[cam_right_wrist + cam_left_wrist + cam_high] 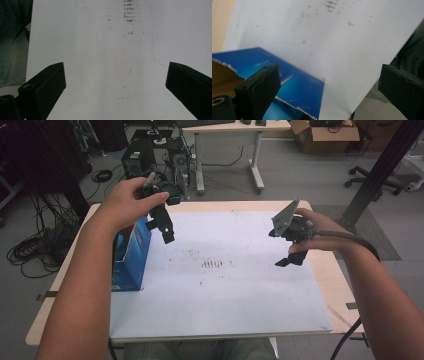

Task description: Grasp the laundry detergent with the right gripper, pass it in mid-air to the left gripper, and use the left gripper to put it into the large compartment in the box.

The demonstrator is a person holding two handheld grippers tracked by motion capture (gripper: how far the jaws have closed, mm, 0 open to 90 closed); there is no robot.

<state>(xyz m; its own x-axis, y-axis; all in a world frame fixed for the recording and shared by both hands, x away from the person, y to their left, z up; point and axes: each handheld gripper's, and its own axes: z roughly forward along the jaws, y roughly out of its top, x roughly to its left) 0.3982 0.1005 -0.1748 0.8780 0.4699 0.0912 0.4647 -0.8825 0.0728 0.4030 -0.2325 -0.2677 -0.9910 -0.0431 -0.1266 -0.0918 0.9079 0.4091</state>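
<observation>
A person's two forearms reach over a pale wooden counter (pixel 330 285) covered by a large white sheet (pixel 225 290) with faint brown smudges. The left hand-held gripper (pixel 167 234) hangs in the air above the sheet's far left part, its jaws spread wide and holding nothing. Just beside and below it, at the sheet's left edge, stands an open blue cardboard box (pixel 134 255) with a torn rim. The right hand-held gripper (pixel 290 260) hovers over the sheet's right side, jaws also wide apart and empty, well apart from the box.
</observation>
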